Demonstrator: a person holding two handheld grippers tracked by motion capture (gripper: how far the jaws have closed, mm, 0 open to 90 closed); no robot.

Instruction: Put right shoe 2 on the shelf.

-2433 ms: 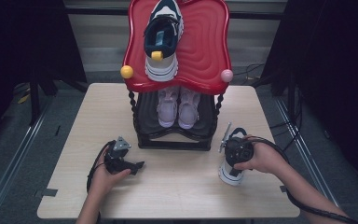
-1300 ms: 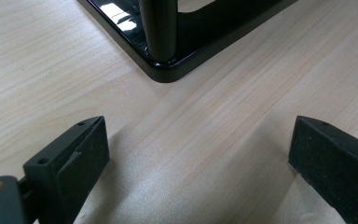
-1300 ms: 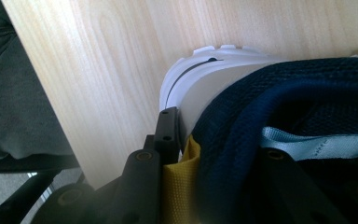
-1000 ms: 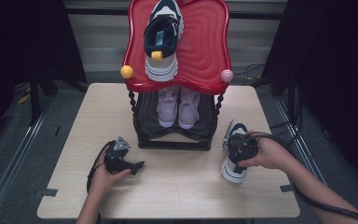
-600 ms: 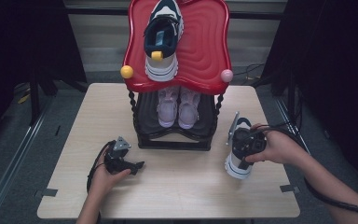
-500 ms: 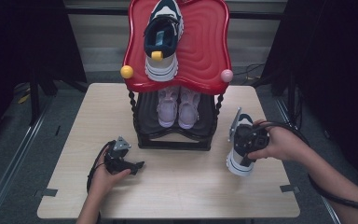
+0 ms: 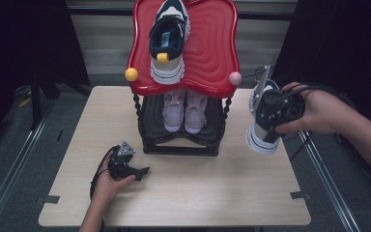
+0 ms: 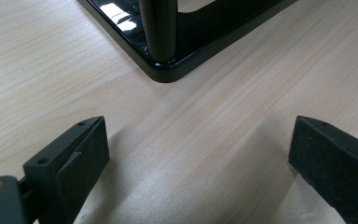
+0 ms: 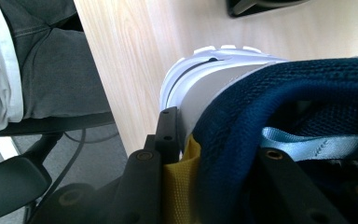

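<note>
The right claw point(image 7: 263, 118) is clamped on the heel collar of a navy-and-white shoe point(image 7: 262, 137), one jaw inside the collar and one outside by the yellow tab. It holds the shoe clear above the counter point(image 7: 212, 193) near the right edge, beside the rack point(image 7: 181, 140). The left claw point(image 7: 142, 170) rests on the counter near the front-left, jaws wide apart with nothing between them, facing the rack's front corner.
</note>
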